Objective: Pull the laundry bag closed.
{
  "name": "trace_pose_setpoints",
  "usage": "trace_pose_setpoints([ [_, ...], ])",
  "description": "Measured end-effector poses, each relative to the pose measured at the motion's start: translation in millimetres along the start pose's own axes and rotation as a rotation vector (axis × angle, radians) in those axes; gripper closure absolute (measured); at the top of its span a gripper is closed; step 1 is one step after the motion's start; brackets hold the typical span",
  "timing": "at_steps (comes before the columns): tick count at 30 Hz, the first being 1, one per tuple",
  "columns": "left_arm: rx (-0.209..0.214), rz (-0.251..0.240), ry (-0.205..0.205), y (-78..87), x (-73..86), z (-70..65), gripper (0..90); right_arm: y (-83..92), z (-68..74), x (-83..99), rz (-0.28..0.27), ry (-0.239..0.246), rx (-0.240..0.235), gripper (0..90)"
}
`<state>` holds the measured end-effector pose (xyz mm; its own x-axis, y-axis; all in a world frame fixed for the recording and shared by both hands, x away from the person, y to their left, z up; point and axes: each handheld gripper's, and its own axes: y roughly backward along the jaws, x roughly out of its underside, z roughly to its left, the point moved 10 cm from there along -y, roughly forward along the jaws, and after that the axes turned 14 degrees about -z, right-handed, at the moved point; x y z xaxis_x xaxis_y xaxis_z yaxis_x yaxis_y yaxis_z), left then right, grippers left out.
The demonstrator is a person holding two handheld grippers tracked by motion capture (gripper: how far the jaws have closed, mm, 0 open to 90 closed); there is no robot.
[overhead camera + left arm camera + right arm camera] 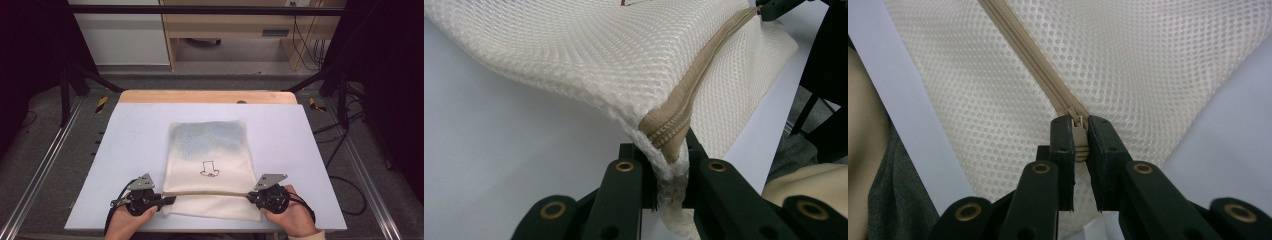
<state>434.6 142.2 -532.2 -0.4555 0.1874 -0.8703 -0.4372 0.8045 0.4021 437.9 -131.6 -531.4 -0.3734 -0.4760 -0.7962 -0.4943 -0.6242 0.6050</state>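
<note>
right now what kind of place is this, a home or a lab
Most likely a lab or recording workspace, not a home: a table set inside a black metal frame, loose cables on the floor, and a mesh bag laid out for handling.

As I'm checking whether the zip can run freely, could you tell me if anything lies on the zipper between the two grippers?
Nothing visible does. The beige zipper runs bare across the mesh bag from the left gripper, clamped on its end, to the right gripper, clamped on the slider.

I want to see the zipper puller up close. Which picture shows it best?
The right gripper view: the zipper pull sits pinched between that gripper's jaws. The left gripper view shows the zipper's other end; the high view shows a thin tan line.
</note>
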Motion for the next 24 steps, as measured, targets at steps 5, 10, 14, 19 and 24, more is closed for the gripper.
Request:
trace_pose_setpoints([
  [5,-0.003,0.000,0.000,1.3,-0.6,0.6,83.8,1.1,-4.1,4.0,0.013,-0.013,0.016,82.0],
  [10,0.002,-0.008,0.010,2.6,-2.0,1.1,83.7,2.0,-7.4,6.1,0.019,-0.023,0.027,82.0],
  [14,0.001,-0.007,0.005,2.6,-2.0,1.4,83.8,4.2,-8.8,7.4,0.025,-0.033,0.032,82.0],
  [19,0.003,-0.003,0.004,2.1,-1.6,0.7,83.8,7.6,-13.2,8.7,0.016,-0.042,0.042,82.0],
  [24,-0.025,0.001,0.006,2.9,-1.4,2.7,82.0,7.2,-12.2,9.2,0.019,-0.062,0.037,81.9],
])
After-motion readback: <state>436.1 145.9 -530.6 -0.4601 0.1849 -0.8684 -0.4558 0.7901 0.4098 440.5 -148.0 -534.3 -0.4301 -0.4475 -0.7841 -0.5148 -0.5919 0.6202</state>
